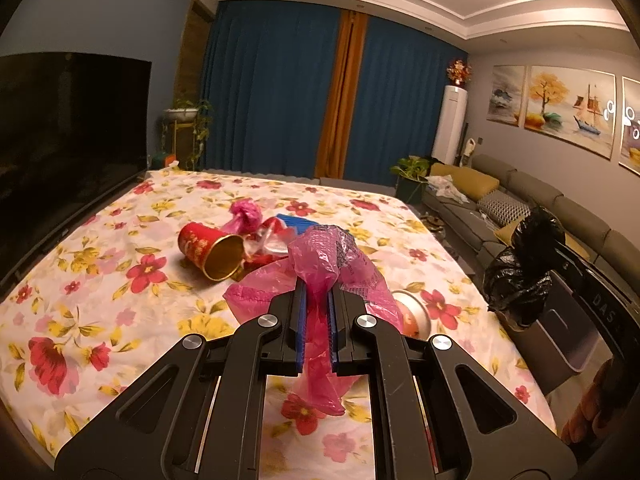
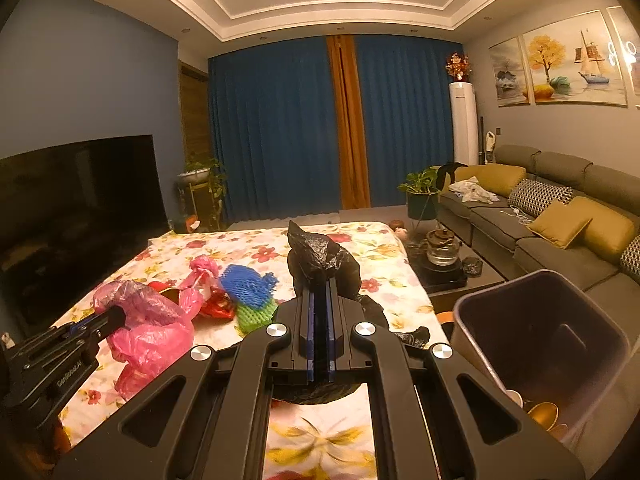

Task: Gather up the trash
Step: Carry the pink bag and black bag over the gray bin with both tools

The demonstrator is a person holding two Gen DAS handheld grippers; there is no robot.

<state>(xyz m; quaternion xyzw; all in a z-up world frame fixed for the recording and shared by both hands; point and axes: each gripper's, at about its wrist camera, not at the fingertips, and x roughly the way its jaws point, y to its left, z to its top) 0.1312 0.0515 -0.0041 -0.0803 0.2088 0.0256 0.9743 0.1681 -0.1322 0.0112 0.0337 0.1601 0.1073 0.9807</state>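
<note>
Item, far left: a dark flat television (image 1: 68, 128) is standing along the edge of a desk (image 1: 100, 300) draped in a thin floral cloth. Item: a red cup (image 1: 210, 252) with a shiny gold lining is lying on its side, mouth toward the camera, touching a heap of crumpled red and clear wrappers. Item: blue foam netting (image 2: 246, 282) and a green piece of the same are lying soft and springy beside that heap. Item: the left gripper (image 1: 318, 300) is holding its jaws pressed on a pink plastic bag (image 1: 332, 256), thin, crinkled and translucent, which is hanging bunched above the cloth. Item: a pale round tin (image 1: 414, 314) is lying half hidden behind that bag. Item: the right gripper (image 2: 319, 292) is holding its jaws pinched on a black plastic bag (image 2: 320, 258), glossy and wrinkled, lifted clear of the desk. Item, far right: a smooth, rounded grey bin (image 2: 532, 320) is standing off the desk's corner, already holding a gold-lined cup and other scraps. Risk, judged: both films are slippery and gathered only at a fold, so either bag is liable to be sliding free on the way over; a trailing pink tail could be catching the cup or wrappers and dragging them off the edge; light plastic could be snagging on the bin's rim and spilling outside.
</note>
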